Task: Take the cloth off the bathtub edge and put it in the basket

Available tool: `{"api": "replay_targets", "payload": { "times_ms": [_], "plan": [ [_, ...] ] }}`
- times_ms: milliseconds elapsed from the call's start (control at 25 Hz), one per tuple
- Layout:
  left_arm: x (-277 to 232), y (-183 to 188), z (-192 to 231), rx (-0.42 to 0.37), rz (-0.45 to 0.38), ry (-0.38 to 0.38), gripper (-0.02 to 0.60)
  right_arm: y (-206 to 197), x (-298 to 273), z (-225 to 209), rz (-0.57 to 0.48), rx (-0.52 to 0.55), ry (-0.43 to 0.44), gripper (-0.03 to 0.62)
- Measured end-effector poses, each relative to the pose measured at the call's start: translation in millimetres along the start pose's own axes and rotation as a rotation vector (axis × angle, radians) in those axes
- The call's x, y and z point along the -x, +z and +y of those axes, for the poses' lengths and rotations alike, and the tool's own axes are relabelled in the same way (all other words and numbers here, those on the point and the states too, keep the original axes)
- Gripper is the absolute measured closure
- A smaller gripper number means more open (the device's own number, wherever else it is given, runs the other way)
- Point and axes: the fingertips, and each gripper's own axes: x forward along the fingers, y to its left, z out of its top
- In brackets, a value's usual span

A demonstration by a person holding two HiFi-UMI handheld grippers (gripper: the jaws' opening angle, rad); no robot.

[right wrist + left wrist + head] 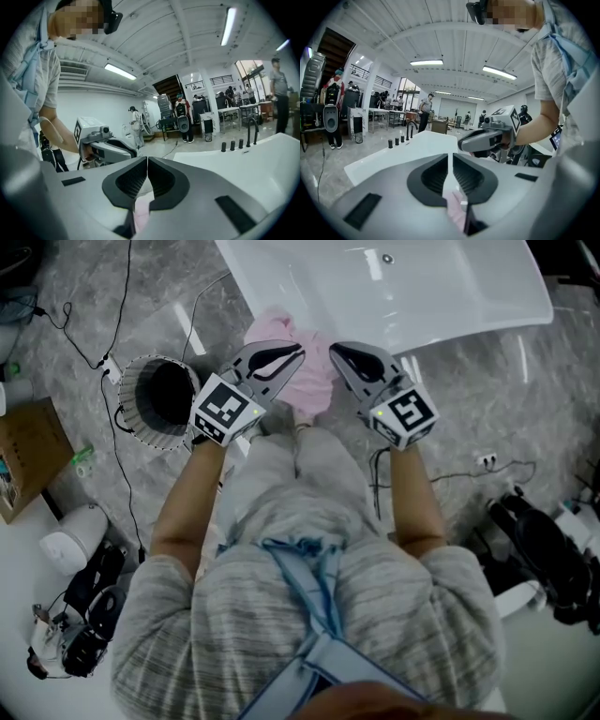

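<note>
The pink cloth [302, 382] hangs bunched between my two grippers, just in front of the white bathtub [422, 296]. My left gripper [292, 354] is shut on the cloth's left side. My right gripper [339, 354] is shut on its right side. In the left gripper view the jaws [450, 165] meet, with pink cloth [455, 209] showing behind them. The right gripper view shows the same: jaws [146, 165] together and pink cloth [140, 214] below. The basket [141, 430], round with a dark opening and a white dotted rim, stands on the floor left of the left gripper.
Black cables and a power strip [111, 367] lie on the grey floor round the basket. A cardboard box [28, 457] and a white device [66, 545] sit at the left. Black equipment [544, 554] is at the right. Several people stand in the hall beyond the tub.
</note>
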Motion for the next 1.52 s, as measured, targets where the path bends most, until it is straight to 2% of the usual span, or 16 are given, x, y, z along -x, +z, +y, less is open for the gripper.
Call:
{"api": "replay_targets", "payload": {
  "times_ms": [160, 360, 400, 520, 680, 760, 880, 920, 960, 1080, 1200, 1400, 1520],
  "plan": [
    [-19.4, -15.4, 0.5, -0.009, 0.043, -0.031, 0.569, -29.4, -0.9, -3.0, 0.095, 0.025, -0.002, 0.589],
    [-34.1, -44.8, 4.6, -0.03, 0.125, -0.049, 0.5, -60.4, -6.0, -13.7, 0.192, 0.018, -0.013, 0.581],
    [-36.2, -50.9, 5.0, -0.04, 0.141, -0.054, 0.5, -66.7, -7.8, -14.7, 0.214, 0.019, -0.006, 0.543],
    [-42.4, -73.5, 3.6, -0.071, 0.207, -0.082, 0.427, -79.8, -15.5, -12.6, 0.27, 0.011, 0.039, 0.465],
    [-47.7, -107.7, 1.1, -0.1, 0.322, -0.119, 0.267, -111.4, -25.2, -9.8, 0.39, 0.058, 0.116, 0.298],
    [-49.7, -122.2, 1.1, -0.102, 0.371, -0.127, 0.215, -129.6, -28.5, -8.1, 0.468, 0.091, 0.153, 0.229],
    [-53.1, -143.9, -0.9, -0.069, 0.42, -0.129, 0.101, -153.6, -31.2, -8.8, 0.559, 0.136, 0.193, 0.157],
    [-53.8, -151.5, -2.3, -0.056, 0.439, -0.132, 0.054, -160.0, -32.1, -9.6, 0.579, 0.147, 0.203, 0.154],
    [-54.8, -158.7, -4.1, -0.046, 0.457, -0.136, 0.034, -166.1, -32.9, -11.0, 0.598, 0.158, 0.211, 0.154],
    [-59.0, -177.6, -7.1, -0.01, 0.497, -0.129, 0.023, -185.1, -34.0, -18.2, 0.668, 0.208, 0.238, 0.154],
    [-63.3, -194.3, -7.1, 0.042, 0.53, -0.092, -0.014, -202.8, -33.4, -25.3, 0.753, 0.281, 0.289, 0.154],
    [-70.0, -227.3, -1.6, 0.13, 0.598, 0.013, -0.02, -232.3, -38.2, -39.9, 0.88, 0.415, 0.361, 0.154],
    [-71.6, -248.5, -6.8, 0.19, 0.636, 0.07, -0.02, -253.1, -38.2, -47.3, 0.967, 0.558, 0.396, 0.154]
  ]
}}
